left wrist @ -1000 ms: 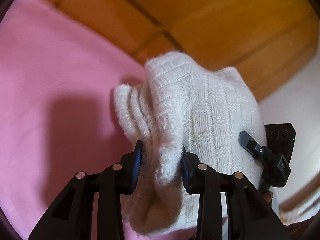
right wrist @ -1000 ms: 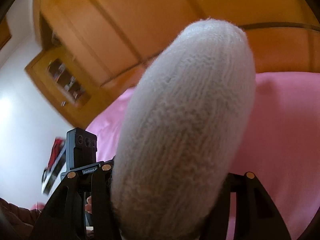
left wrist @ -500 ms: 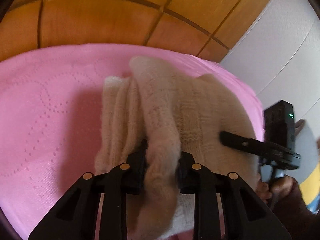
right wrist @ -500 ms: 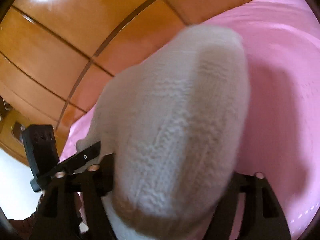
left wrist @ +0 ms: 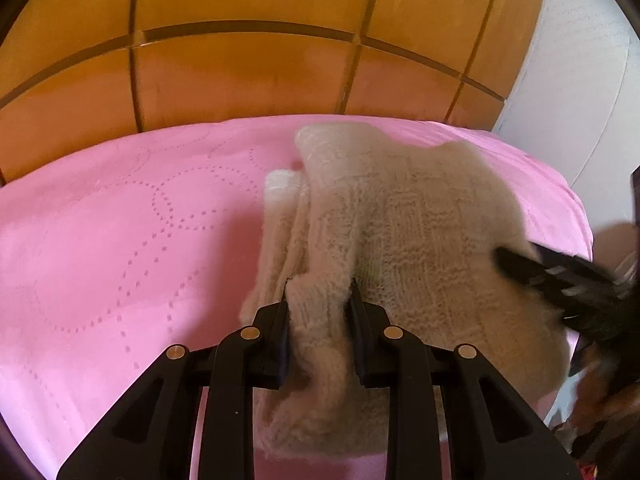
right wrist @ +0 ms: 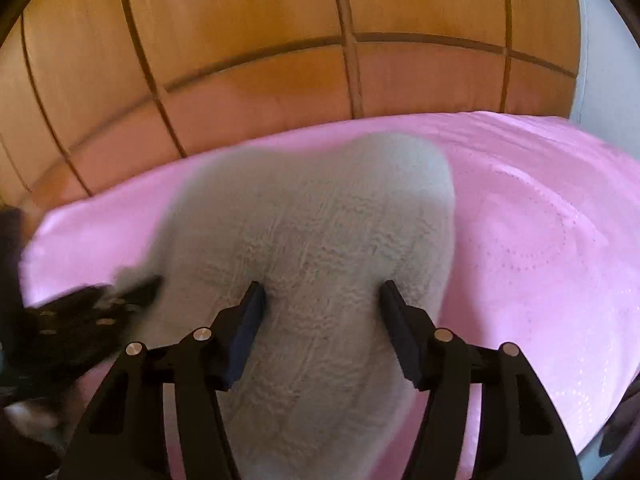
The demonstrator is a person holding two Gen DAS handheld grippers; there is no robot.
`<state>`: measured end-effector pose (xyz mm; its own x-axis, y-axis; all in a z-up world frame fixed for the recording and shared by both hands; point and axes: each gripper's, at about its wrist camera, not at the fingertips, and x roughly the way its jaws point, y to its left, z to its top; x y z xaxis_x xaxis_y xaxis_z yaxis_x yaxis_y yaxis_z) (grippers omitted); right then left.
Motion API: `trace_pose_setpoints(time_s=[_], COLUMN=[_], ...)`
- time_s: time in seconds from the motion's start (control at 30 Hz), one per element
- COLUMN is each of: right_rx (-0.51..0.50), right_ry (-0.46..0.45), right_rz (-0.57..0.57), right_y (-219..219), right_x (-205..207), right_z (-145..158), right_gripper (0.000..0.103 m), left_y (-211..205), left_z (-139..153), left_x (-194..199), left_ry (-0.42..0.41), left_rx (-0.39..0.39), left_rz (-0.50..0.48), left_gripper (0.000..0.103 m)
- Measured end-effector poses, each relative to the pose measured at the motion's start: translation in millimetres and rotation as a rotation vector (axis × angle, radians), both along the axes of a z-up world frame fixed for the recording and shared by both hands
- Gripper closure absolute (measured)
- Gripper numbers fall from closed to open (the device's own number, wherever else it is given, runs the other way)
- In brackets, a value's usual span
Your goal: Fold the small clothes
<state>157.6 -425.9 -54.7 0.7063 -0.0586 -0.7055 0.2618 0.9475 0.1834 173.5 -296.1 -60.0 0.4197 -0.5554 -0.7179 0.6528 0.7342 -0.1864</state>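
Observation:
A cream knit garment [left wrist: 420,232] lies bunched on the pink bedspread [left wrist: 120,240]. My left gripper [left wrist: 320,304] is shut on a thick fold at its near left edge, both pads pressed into the wool. In the left wrist view my right gripper [left wrist: 516,260] shows as a blurred black shape over the garment's right side. In the right wrist view the same knit garment [right wrist: 320,220] fills the gap of my right gripper [right wrist: 322,300]. Its jaws are closing, and the wool touches both pads. The left gripper [right wrist: 136,288] is a dark blur at the garment's left edge.
A wooden panelled headboard [left wrist: 240,68] rises right behind the bedspread [right wrist: 540,240]. A pale wall [left wrist: 580,80] stands at the far right. The bed's right edge drops off near the right gripper, where part of a hand [left wrist: 600,396] shows.
Both views have swung from tilted to level facing the headboard. The garment came down from mid-air onto the bedspread. The left gripper kept its pinch, and the right jaws now stand wider around the knit.

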Motion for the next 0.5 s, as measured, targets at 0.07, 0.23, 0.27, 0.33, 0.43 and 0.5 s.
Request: trace_pose_setpoints(time_s=[0.07,0.23,0.27,0.33,0.43,0.5], right_rx=[0.033,0.026,0.026,0.040,0.031,0.018], right_ry=[-0.009,-0.013,-0.017,-0.029,-0.041,-0.053], right_rz=[-0.034,-0.088,-0.101,-0.128,-0.209,-0.235], right_y=[-1,6,9,15,30,39], right_x=[-3,-13,-17,-27,-42,-54], right_z=[3,25,27,38,50,55], right_gripper=[0.038,0.025,0.022,0.020,0.014,0.010], left_y=[2,16,23,30,45,55], left_z=[4,15,19,23,32,38], left_x=[4,-15,-19,-24,-32,-39], left_ry=[0.009,-0.037,-0.043,-0.049,-0.066,-0.090], left_rx=[-0.005,0.009,-0.007,-0.020,-0.037,-0.043], left_rz=[0.016,0.058,0.072,0.094,0.125,0.162], left_gripper=[0.079,0.060,0.057,0.056,0.047,0.039])
